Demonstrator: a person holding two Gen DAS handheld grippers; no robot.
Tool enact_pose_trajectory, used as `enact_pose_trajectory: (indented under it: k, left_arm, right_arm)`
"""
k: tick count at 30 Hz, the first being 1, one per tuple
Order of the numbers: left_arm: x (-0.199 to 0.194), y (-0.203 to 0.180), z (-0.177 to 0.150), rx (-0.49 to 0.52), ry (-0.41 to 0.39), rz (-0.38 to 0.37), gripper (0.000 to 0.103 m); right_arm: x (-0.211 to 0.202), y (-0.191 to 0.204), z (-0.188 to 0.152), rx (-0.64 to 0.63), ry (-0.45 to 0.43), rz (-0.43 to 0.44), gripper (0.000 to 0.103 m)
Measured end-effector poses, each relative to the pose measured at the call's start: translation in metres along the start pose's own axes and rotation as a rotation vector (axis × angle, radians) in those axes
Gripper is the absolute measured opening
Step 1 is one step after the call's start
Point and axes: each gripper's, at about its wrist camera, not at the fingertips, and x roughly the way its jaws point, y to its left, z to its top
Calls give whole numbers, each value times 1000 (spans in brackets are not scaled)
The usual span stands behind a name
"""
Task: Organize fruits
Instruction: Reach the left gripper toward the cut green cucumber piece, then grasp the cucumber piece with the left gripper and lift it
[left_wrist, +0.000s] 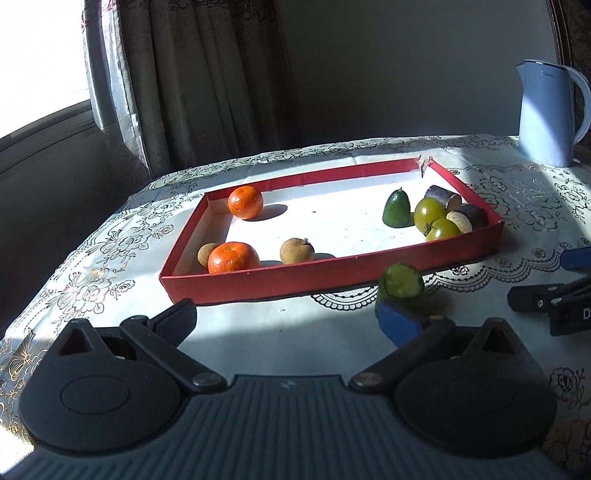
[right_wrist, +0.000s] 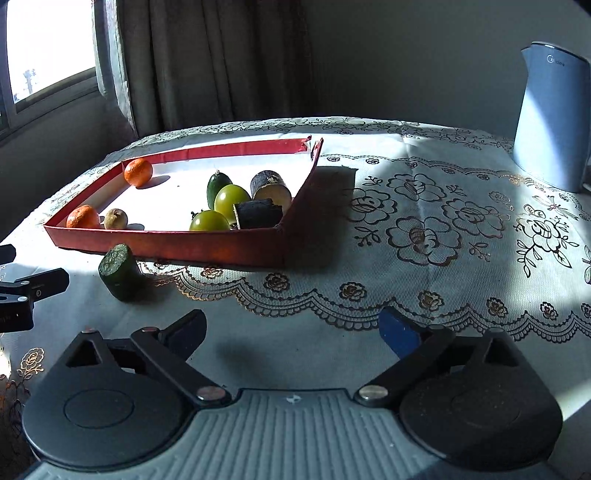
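Sitting on a table (left_wrist: 332, 332) covered with a lace-patterned cloth, a shallow red tray (left_wrist: 295, 275) is holding most of the fruit. At its far left corner one orange (left_wrist: 245, 202) is resting alone; at the near left, a second orange (left_wrist: 232, 257) is touching a small brown fruit (left_wrist: 205, 254), and another brown fruit (left_wrist: 296, 251) is lying a little to the right of them. Toward the tray's right end a green cucumber piece (left_wrist: 397, 208) is standing upright, with two green tomatoes (left_wrist: 429, 212) just beside it and two dark cane pieces (left_wrist: 443, 196) crowding the right wall.

Outside the tray, a cut cucumber piece (left_wrist: 402, 282) is lying on the cloth, just beside the near wall. In the left wrist view it is sitting just beyond the right finger of the left tongs (left_wrist: 286, 314), not between the fingers. The left tongs are standing wide open and gripping nothing.

The right tongs (right_wrist: 293, 326) are also spreading wide open with only cloth between their fingers; the cucumber piece (right_wrist: 120, 273) is lying well to their left. At the far right of the table a blue-grey kettle (right_wrist: 552, 118) is standing upright.
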Motion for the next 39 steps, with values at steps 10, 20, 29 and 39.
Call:
enact_pose_trajectory:
  k: [10, 20, 29, 39]
  left_arm:
    - [23, -46, 12, 66, -2, -49, 103]
    - [42, -45, 17, 26, 70, -3, 103]
    - [42, -46, 13, 27, 70, -68, 69]
    - [36, -54, 10, 59, 48, -103, 30]
  right_arm:
    - [0, -3, 1, 10, -4, 10, 101]
    - [-1, -4, 1, 21, -8, 18, 101]
    - [0, -4, 1, 23, -9, 20, 101]
    - [-2, -7, 2, 39, -15, 34, 102]
